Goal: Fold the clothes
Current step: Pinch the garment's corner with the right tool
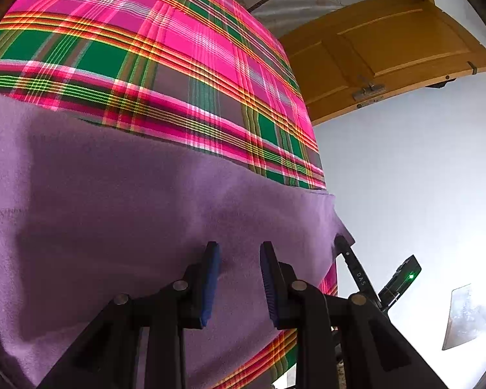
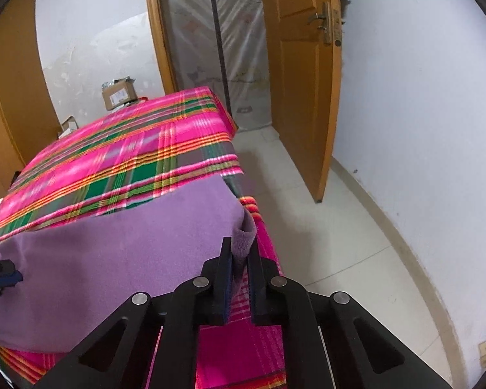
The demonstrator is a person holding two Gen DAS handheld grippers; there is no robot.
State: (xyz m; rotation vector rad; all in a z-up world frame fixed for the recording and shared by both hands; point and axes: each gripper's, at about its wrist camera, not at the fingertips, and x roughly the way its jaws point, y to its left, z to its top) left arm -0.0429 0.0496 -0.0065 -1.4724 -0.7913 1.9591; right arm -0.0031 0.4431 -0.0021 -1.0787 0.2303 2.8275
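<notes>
Purple fleece garment [image 2: 120, 259] was lying flat on the worktop [image 2: 184, 123], which had a loud pink and green plaid cloth over it, and the fleece covered the near end right up to the corner that faced the open door [image 2: 303, 81].

Right tool [image 2: 239, 259] was the busy one. Its jaws were nearly together and pinched on the fleece's corner, where the fabric was bunched up and hanging just off the worktop's edge. So the grab looked made, or as good as made.

Left tool [image 1: 239, 253] was sitting about half open over the flat middle of the fleece. From its own camera the blue pads [image 1: 210, 278] looked close to the cloth, but nothing was between them, so it had hold of nothing as far as I could tell. Whether the tips were actually touching the fabric, no idea.

My read: this was the start of a fold, with 1 corner secured and the other not yet. Next move probably called for the left tool to pick up an edge of its own, then both lifting together and carrying that side across so the fleece wouldn't drag or twist.
</notes>
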